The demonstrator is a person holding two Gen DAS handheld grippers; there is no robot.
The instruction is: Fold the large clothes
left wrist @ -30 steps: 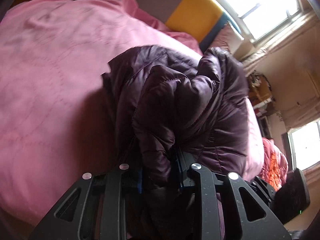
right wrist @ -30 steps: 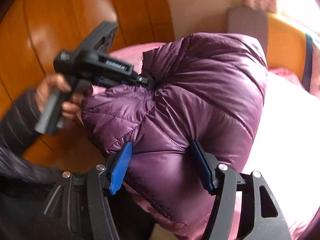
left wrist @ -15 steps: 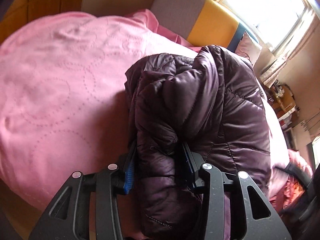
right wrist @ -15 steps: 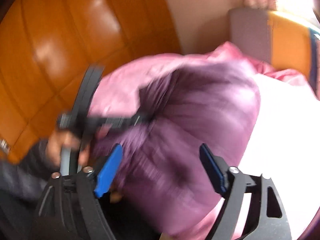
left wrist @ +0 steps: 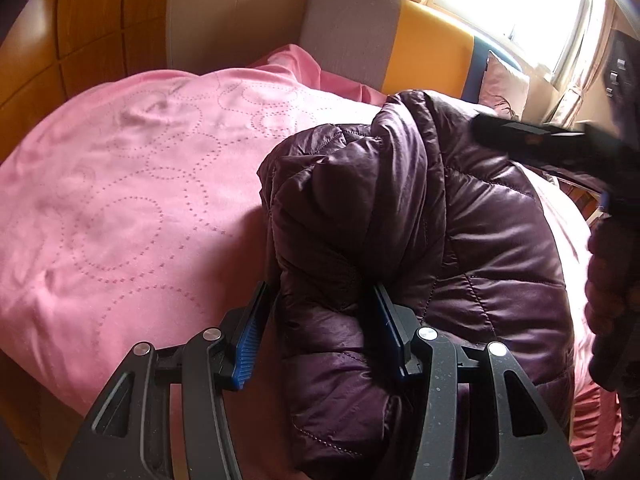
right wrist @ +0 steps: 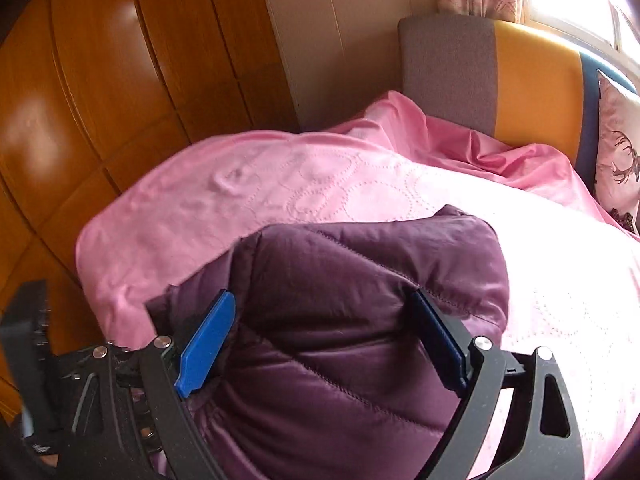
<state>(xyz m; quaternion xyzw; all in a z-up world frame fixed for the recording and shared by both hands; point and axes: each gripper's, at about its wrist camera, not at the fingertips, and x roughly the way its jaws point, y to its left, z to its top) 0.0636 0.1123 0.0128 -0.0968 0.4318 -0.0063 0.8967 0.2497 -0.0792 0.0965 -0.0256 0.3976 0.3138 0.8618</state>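
A dark purple quilted jacket [left wrist: 480,240] lies bunched on the pink bed cover [left wrist: 120,200]. My left gripper [left wrist: 320,292] straddles a thick fold at the jacket's near edge. Its jaws are opening, and the left blue pad [left wrist: 250,332] stands clear of the cloth. In the right wrist view the jacket [right wrist: 360,264] bulges up between the fingers of my right gripper [right wrist: 322,296], whose jaws are wide and still opening, with no squeeze visible. The right gripper's black body [left wrist: 540,140] crosses the upper right of the left wrist view.
A grey, yellow and blue headboard [left wrist: 420,44] backs the bed, with a patterned pillow [right wrist: 616,152] against it. Orange wooden wardrobe doors [right wrist: 100,80] stand along the bed's left side. Bright windows lie beyond the headboard. Bare pink cover [right wrist: 280,184] spreads left of the jacket.
Both grippers' jaws have widened off the jacket, the left from a tight pinch on the fold. The right gripper swung away, and the jacket has sunk onto the bed.
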